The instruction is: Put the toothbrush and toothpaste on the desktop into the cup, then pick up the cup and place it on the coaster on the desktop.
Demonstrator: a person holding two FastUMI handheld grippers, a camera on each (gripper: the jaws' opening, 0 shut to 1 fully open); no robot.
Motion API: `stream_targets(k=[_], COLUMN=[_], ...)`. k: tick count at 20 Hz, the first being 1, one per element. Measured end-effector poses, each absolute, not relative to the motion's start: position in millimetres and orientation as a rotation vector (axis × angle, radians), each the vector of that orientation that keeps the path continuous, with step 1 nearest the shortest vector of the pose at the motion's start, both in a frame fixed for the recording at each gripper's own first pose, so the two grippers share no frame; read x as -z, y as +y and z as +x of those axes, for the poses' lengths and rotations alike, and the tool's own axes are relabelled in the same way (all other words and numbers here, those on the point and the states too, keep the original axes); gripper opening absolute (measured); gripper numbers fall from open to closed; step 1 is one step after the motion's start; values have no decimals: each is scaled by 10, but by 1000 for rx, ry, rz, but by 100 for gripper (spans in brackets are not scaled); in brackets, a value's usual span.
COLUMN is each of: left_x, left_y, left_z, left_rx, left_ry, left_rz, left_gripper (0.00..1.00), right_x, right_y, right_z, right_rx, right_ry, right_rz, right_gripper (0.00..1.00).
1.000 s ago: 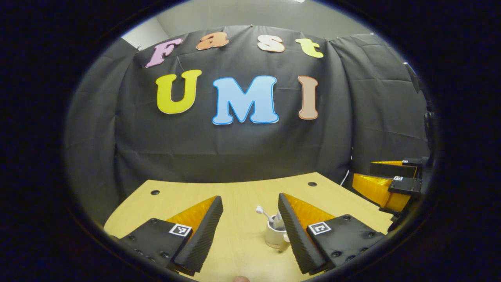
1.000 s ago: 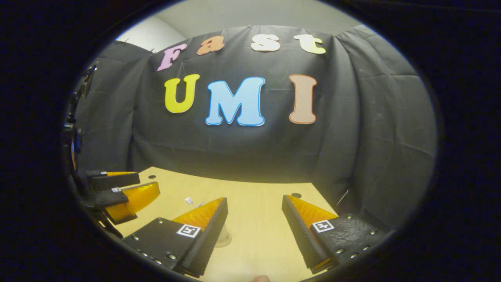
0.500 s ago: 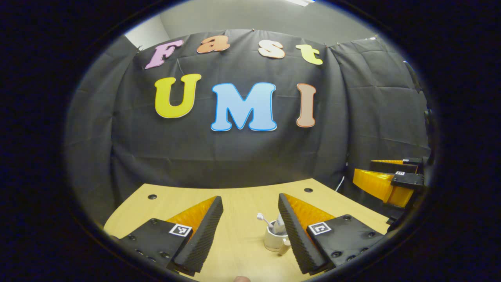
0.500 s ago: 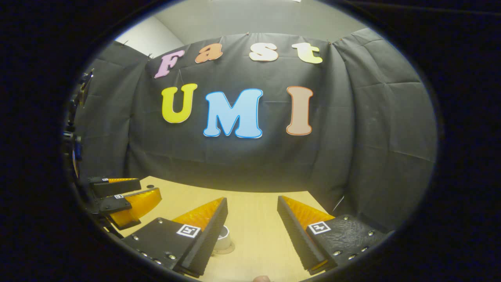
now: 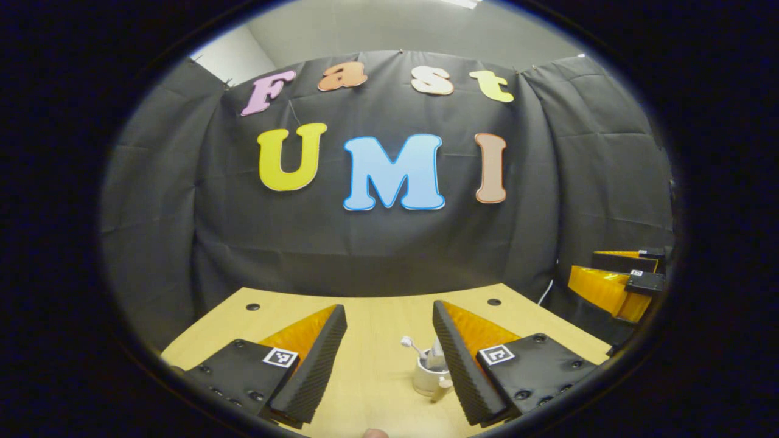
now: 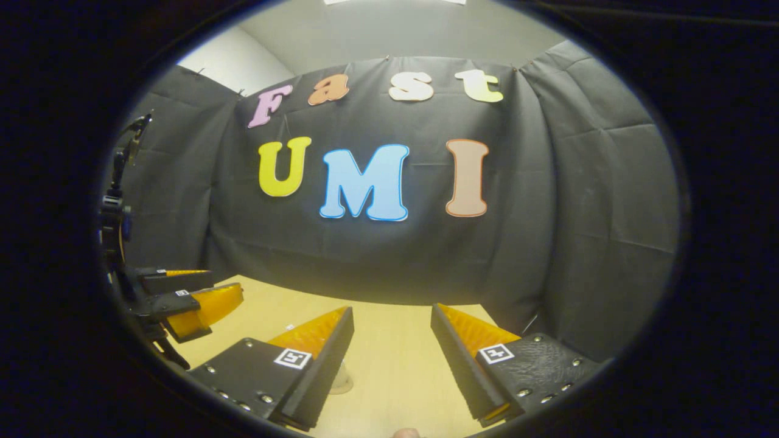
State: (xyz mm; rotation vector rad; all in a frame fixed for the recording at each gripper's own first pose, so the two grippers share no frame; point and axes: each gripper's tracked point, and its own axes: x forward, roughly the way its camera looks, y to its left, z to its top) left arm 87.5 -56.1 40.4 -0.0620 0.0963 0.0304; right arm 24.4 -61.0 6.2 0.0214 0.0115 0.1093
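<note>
Left gripper view: left claw (image 5: 389,359) is held released, nothing between the ribbed wedge fingers; versus a second ago it has been drawn back and the white glossy cup (image 5: 427,380) looks smaller. Toothbrush (image 5: 411,347) and toothpaste (image 5: 436,359) are stood inside it on the pale wood-grain surface (image 5: 377,389). Right gripper view: right claw (image 6: 392,359) released, backed off too; cup base seen on the round coaster (image 6: 342,385). Task judged complete.
</note>
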Motion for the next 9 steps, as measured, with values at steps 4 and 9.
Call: stream_targets(k=[4,9], left_x=[-428,-448], left_y=[-830,-1410], left_z=[920,1002], left_rx=[-107,-145], left_ry=[91,57], left_rz=[-102,-153], left_gripper=[92,92], right_x=[-32,61], right_y=[-1026,-1704], right_z=[213,183], right_rx=[-130,-136], right_ry=[7,1], right_rz=[36,55], right_gripper=[85,84])
